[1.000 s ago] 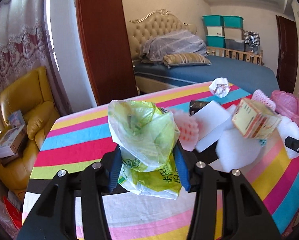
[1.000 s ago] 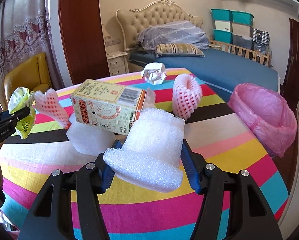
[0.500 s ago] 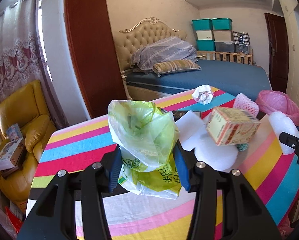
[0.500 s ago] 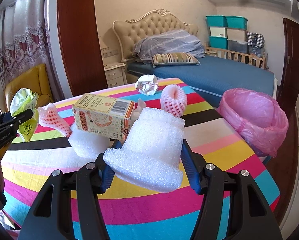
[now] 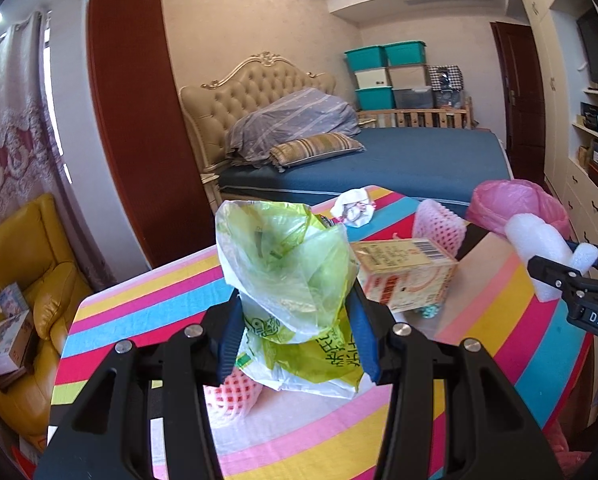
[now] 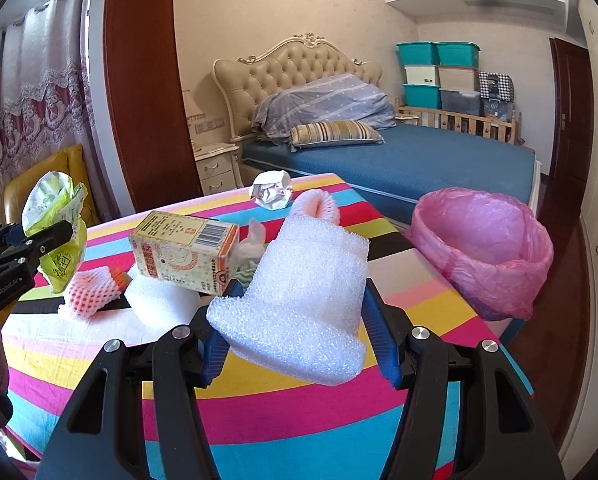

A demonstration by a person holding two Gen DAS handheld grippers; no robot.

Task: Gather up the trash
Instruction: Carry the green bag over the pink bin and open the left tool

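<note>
My left gripper (image 5: 295, 340) is shut on a crumpled green plastic bag (image 5: 287, 276) and holds it above the striped table (image 5: 139, 320). My right gripper (image 6: 299, 332) is shut on a white foam sheet (image 6: 303, 300), also above the table. The pink-lined trash bin (image 6: 487, 248) stands off the table's right edge; it also shows in the left wrist view (image 5: 515, 208). On the table lie a carton (image 6: 183, 252), a pink foam net (image 6: 87, 292), a second pink net (image 6: 319, 208), a crumpled paper ball (image 6: 271, 194) and a white foam piece (image 6: 159, 304).
A bed (image 6: 399, 156) stands behind the table. A yellow armchair (image 5: 23, 300) is at the left. A wooden pillar (image 6: 147, 80) rises behind the table. Storage boxes (image 6: 439, 72) are stacked at the far wall.
Both grippers have risen and drawn back with their loads. The table and the pink bin now sit lower and farther in both views.
</note>
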